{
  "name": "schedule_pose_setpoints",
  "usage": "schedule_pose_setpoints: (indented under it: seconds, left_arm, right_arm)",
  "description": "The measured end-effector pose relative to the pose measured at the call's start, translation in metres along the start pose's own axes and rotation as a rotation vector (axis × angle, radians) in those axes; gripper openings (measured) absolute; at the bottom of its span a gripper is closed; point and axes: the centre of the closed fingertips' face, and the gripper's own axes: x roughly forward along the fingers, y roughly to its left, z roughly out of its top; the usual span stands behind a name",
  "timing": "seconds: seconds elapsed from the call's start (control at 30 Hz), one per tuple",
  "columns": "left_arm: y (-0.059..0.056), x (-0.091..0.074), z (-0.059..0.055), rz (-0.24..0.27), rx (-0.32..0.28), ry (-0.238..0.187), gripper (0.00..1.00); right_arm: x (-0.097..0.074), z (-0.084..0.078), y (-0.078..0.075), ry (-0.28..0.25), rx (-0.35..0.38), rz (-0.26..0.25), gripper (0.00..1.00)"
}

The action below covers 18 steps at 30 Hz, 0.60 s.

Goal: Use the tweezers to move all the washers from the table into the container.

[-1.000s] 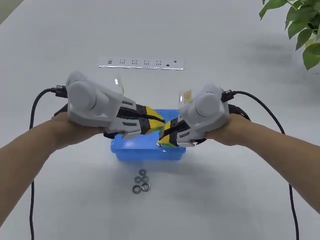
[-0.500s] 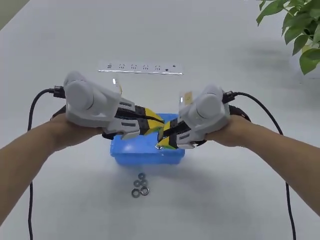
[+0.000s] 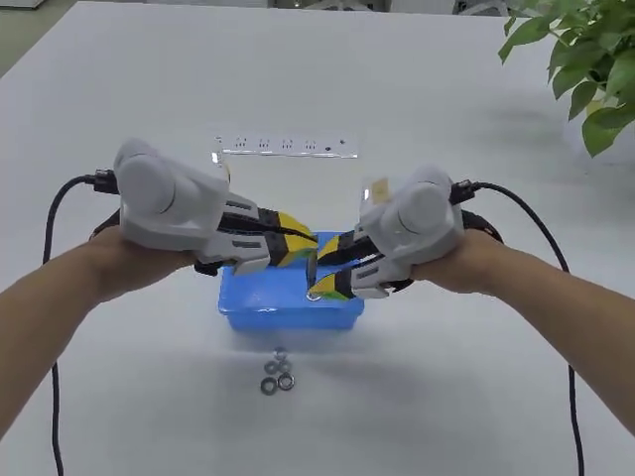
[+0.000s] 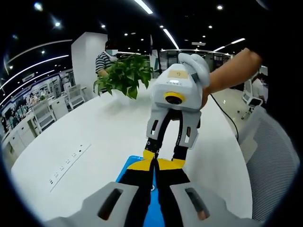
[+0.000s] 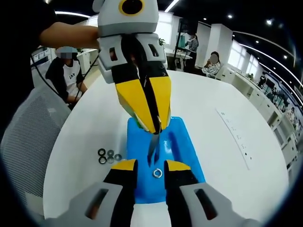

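No legible text or labels.

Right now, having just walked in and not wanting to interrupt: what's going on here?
A person holds two grippers over a blue container. The left gripper is shut on tweezers that point down into it, where one washer lies. The right gripper is open, facing the left one. A small cluster of washers sits on the table beside the container.

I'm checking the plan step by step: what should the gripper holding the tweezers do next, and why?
Probably lift the left gripper with its tweezers off the blue container and toward the loose washers beside it: one washer already lies inside, and several are outside.
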Motion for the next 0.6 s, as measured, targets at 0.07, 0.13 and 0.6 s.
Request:
schedule_pose_setpoints:
  seconds: [0.07,0.13,0.6]
  left_arm:
    - [0.000,-0.003,0.001,0.006,0.000,-0.001,0.05]
    - [0.000,-0.007,0.003,0.014,0.001,-0.002,0.05]
    - [-0.011,-0.025,0.008,0.024,-0.014,0.007,0.05]
  right_arm:
    - [-0.005,-0.001,0.001,0.001,0.009,-0.009,0.25]
    - [-0.009,-0.001,0.003,0.001,0.016,-0.015,0.27]
    - [-0.043,0.001,0.012,-0.044,0.080,-0.114,0.44]
